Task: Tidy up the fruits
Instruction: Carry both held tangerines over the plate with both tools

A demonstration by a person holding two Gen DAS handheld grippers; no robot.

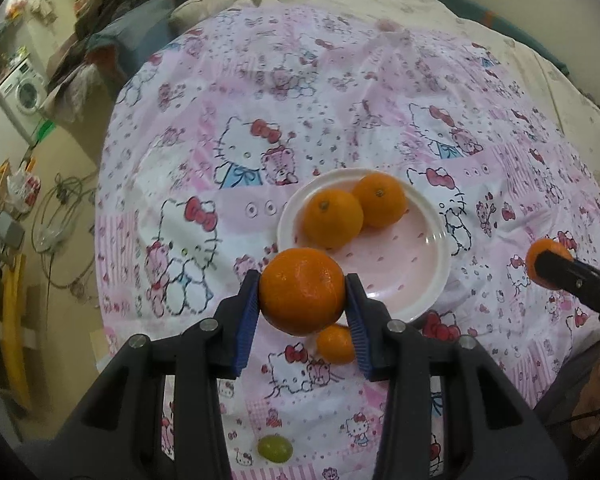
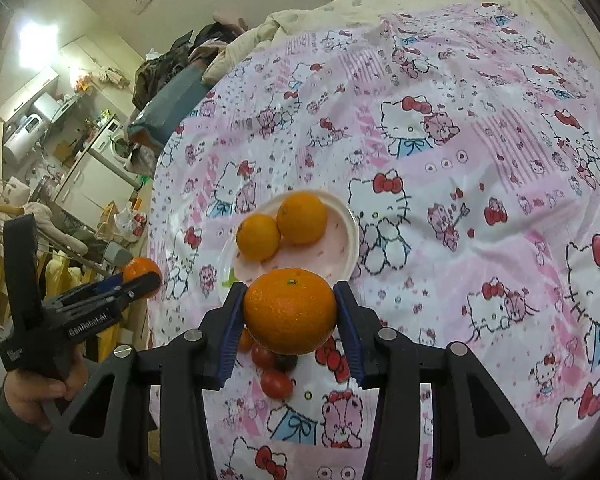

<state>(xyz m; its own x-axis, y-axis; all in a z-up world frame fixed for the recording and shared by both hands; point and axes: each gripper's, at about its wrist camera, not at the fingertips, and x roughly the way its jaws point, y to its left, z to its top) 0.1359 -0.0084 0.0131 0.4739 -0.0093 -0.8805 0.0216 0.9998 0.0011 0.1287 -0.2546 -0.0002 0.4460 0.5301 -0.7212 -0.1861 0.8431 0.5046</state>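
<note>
Blue-padded fingers of the left gripper [image 1: 302, 294] and right gripper [image 2: 290, 311] each clench a round orange mandarin above the pink plate [image 1: 400, 276] holding two more

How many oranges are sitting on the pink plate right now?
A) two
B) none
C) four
A: two round oranges, one beside the other, rest on the round pink plate; each pair of tongs, left and right, holds another orange above the cloth.
</note>
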